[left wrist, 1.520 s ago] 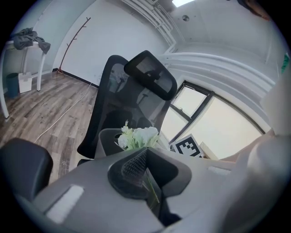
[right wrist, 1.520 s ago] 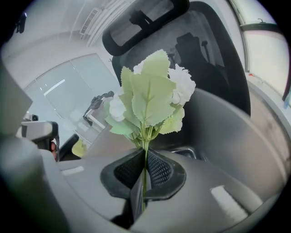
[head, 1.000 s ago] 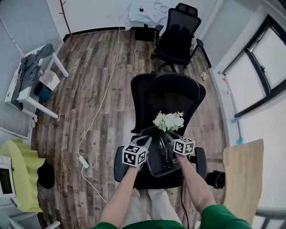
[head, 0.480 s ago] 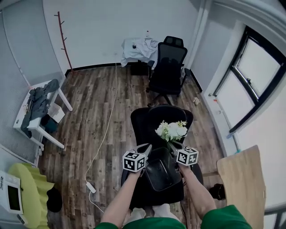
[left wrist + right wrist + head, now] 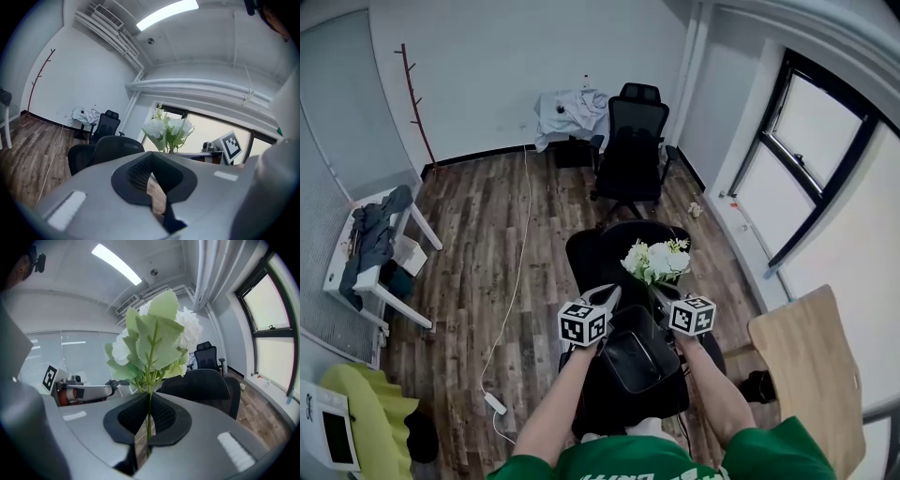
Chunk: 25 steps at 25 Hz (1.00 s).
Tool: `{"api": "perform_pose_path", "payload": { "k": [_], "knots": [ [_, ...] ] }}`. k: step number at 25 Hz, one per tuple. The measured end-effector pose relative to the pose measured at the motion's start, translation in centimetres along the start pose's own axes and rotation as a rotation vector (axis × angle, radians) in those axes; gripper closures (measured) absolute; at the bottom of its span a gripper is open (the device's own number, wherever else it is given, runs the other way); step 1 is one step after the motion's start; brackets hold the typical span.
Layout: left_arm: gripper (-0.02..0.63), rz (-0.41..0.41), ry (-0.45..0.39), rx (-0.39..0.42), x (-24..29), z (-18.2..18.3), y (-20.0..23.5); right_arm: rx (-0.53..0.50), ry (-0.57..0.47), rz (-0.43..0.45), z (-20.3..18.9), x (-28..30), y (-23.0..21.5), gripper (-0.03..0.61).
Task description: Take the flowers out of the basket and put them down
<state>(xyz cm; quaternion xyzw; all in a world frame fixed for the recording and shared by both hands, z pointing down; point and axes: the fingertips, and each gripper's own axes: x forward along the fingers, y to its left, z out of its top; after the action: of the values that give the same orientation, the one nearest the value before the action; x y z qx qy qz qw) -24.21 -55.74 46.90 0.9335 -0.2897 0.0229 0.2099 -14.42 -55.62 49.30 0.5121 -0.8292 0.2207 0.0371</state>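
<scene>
Nearest, the person's two green-sleeved forearms reach out over a black basket [image 5: 633, 361] that sits on the seat of a black office chair [image 5: 598, 251]. The left tool [image 5: 607, 296] is just over the basket's far left rim. In the left gripper view its jaws are narrow, with the dark pads meeting at the tips and nothing seen between them. The right tool [image 5: 660, 296] is beside it, over the far right rim. Its jaws are clamped on the thin green stems of the flowers [image 5: 656, 261], and one stem runs straight down between the pads [image 5: 164, 416].

The white blooms and green leaves stand upright above the right tool, a little beyond the basket and in front of the chair's backrest. Whether the stem ends are clear of the basket cannot be told.

To the right stands a pale wooden table [image 5: 802, 356]. On the left a white cable [image 5: 511, 291] runs along the wood floor. Farther off a second black office chair [image 5: 633, 141] stands near the far wall, with a window [image 5: 816, 155] on the right.
</scene>
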Motion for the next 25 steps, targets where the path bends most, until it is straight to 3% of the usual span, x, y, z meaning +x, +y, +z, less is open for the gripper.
{"api": "perform_pose_path", "payload": {
  "k": [16,25],
  "knots": [
    [0.597,-0.175,0.066,0.015,0.3,-2.6,-5.0,0.047,-0.08,-0.167,-0.6,-7.3,-0.9,0.566],
    [0.597,-0.29,0.108,0.061,3.9,-4.0,-12.9,0.083,-0.141,-0.267,-1.6,-16.3,-4.5,0.566]
  ]
}}
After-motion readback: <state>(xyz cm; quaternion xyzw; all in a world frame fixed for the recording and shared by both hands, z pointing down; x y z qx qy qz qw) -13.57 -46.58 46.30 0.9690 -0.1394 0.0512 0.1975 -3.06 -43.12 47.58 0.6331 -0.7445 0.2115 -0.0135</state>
